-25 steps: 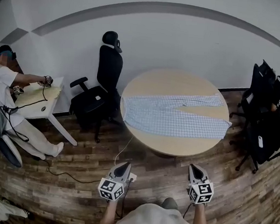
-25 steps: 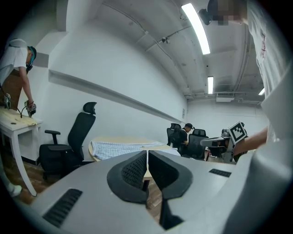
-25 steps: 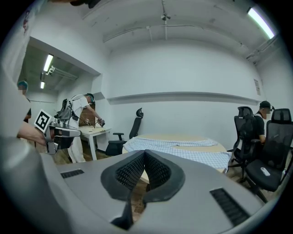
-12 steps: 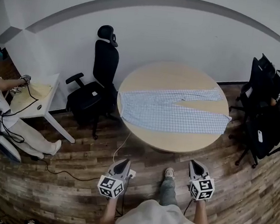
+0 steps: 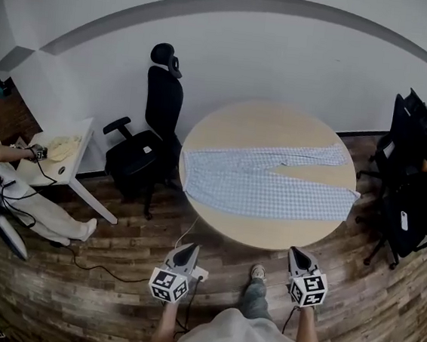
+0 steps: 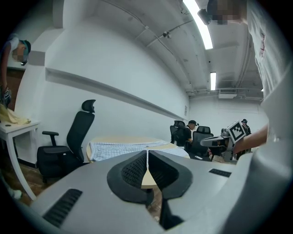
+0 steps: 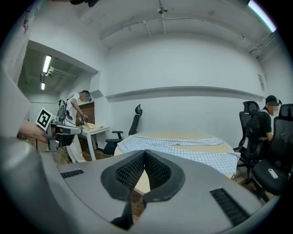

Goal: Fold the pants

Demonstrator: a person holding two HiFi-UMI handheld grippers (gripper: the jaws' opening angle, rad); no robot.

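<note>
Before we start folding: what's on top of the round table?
Only the checked pants, spread flat and unfolded. Bare table shows around them; anything beneath the cloth is hidden.

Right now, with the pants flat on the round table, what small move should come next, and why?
Probably step closer and bring both grippers to the near edge of the table. The pants lie spread flat, unfolded, while the left gripper and right gripper are shut, empty and over the floor, short of it.
</note>
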